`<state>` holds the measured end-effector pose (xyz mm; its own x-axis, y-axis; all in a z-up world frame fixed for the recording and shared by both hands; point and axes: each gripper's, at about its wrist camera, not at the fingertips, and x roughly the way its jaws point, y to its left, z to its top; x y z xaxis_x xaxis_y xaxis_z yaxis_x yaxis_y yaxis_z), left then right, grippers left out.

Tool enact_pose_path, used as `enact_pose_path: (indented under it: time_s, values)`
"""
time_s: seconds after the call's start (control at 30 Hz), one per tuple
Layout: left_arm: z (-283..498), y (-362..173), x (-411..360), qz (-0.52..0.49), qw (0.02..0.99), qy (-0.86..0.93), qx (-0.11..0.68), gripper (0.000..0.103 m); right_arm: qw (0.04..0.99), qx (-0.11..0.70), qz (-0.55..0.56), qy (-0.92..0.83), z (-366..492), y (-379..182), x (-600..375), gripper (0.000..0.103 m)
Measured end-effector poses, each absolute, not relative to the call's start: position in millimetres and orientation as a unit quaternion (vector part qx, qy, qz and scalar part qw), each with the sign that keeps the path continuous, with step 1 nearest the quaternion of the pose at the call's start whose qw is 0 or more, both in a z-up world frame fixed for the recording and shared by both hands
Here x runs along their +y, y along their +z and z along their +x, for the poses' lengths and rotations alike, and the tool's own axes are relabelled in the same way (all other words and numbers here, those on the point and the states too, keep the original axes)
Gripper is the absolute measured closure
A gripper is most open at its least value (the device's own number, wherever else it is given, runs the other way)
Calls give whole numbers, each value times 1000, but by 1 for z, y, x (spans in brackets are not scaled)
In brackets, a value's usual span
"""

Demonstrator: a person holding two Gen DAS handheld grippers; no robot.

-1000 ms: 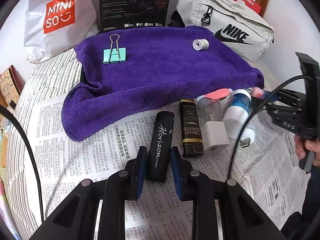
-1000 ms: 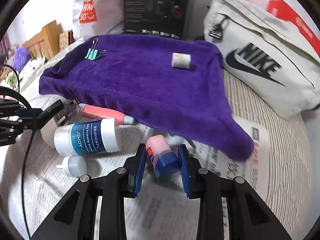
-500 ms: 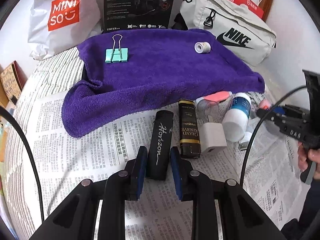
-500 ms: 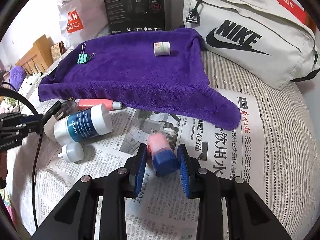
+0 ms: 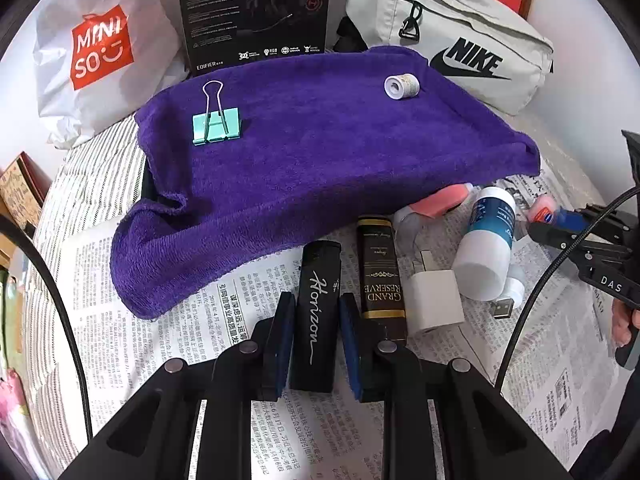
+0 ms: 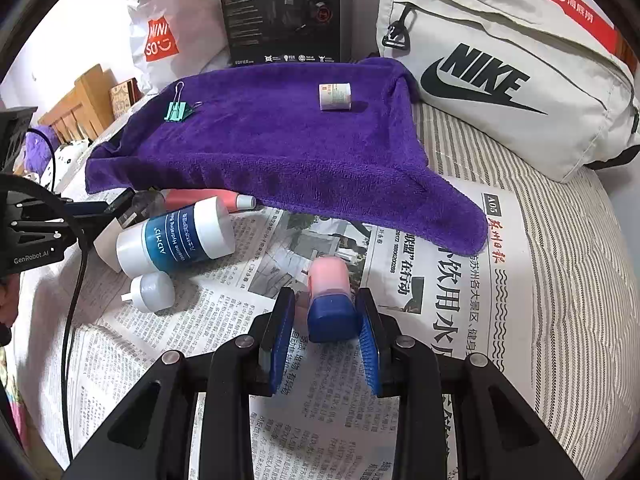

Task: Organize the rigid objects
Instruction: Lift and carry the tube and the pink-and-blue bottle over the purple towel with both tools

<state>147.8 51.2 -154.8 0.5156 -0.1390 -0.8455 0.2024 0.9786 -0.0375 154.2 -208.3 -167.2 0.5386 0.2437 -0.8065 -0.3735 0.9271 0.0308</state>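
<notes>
My left gripper (image 5: 315,312) is shut on a black "Horizon" lighter (image 5: 317,312) that lies on the newspaper. A dark "Grand Reserve" lighter (image 5: 379,268) lies right beside it. My right gripper (image 6: 326,320) is shut on a small pink tube with a blue cap (image 6: 330,300), held just over the newspaper. It also shows in the left wrist view (image 5: 546,209). A purple towel (image 5: 320,148) carries a teal binder clip (image 5: 216,122) and a small white roll (image 5: 401,85).
A white charger plug (image 5: 434,300), a white and blue bottle (image 6: 176,238), a small white cap (image 6: 152,292) and a pink tube (image 6: 208,200) lie on the newspaper. A Nike bag (image 6: 512,68), a black box (image 5: 256,12) and a Miniso bag (image 5: 100,48) stand behind the towel.
My right gripper has carried the pink tube rightwards, away from the bottle and the towel's edge. My left gripper stays shut on the black lighter and has moved slightly.
</notes>
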Motion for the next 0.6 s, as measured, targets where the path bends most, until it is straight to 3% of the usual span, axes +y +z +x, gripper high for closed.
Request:
enact_pose_path:
  time_s: [0.13,0.3,0.6]
  values:
    - [147,-153,56,18,866,-101,489,81,871,451,-67,181,158,-166,-209,72]
    - [141,-151,58,10,866,-102,489,81,868,456,-66,184,161,-164,-209,79]
    - [134,-154,62,12,866,-108,487,82,864,458,-75,195,162,-165,-204,79]
